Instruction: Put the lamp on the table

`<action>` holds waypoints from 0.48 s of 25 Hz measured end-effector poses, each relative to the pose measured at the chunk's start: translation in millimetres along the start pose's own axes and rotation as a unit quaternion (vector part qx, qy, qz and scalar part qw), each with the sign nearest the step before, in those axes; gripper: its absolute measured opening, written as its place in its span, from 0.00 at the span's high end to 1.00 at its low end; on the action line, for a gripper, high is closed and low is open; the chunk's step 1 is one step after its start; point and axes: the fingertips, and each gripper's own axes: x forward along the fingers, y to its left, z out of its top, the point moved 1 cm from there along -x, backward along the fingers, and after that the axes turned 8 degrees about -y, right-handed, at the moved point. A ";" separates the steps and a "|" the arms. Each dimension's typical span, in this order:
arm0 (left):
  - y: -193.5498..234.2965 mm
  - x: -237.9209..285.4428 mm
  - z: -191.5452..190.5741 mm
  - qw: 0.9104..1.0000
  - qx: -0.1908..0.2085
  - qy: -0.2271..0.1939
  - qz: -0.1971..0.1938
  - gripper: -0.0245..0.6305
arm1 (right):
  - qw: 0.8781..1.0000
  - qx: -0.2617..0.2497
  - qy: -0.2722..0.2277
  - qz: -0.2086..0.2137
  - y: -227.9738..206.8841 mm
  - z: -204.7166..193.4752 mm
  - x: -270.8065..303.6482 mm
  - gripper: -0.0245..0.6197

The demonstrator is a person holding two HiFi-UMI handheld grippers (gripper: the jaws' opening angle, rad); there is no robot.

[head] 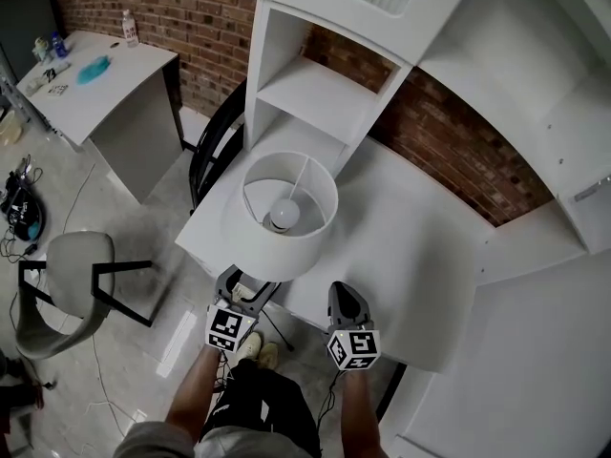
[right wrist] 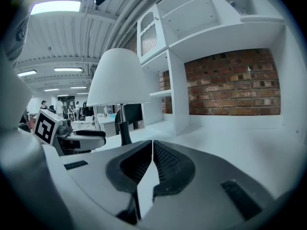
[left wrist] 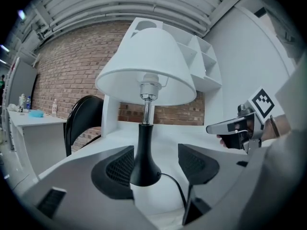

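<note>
And there the lamp [head: 286, 248] stood, upright on the white table [head: 420, 256], close to its front edge and toward the front-left corner, with the tall shelf unit [head: 315, 84] just behind it. The left gripper [left wrist: 158, 163] had its jaws spread wide. The black base [left wrist: 144, 164] sat between the ribbed pads [left wrist: 119, 169], a clear gap showed on the right side, and neither pad looked to be pressing, so the lamp seemed to be carrying its own weight. The right gripper [right wrist: 152, 150] hung over the front edge beside it, jaws drawn together with only a slit between them and nothing held. By my reading the placing was done and the step in hand was the let-go, and it called for care. The way to do it well was to pull the left gripper straight back along its own line with the jaws wide, so no pad clipped that narrow base under a big shade. The cord [left wrist: 175, 189] ran from the base toward the gripper and off the front edge, and snagging it could drag the lamp over
</note>
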 end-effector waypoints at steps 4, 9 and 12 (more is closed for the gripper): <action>-0.6 -12.1 3.6 1.000 -0.003 0.009 0.008 0.59 | 1.000 0.000 0.003 0.003 1.4 11.3 -6.4 0.92; -5.1 -24.7 24.2 1.000 -0.004 0.016 0.018 0.71 | 1.000 -0.003 0.000 0.002 -0.8 30.2 -10.3 0.92; -7.6 -31.1 32.4 1.000 -0.004 0.019 0.023 0.75 | 1.000 -0.001 -0.004 0.002 -0.7 40.9 -11.9 0.92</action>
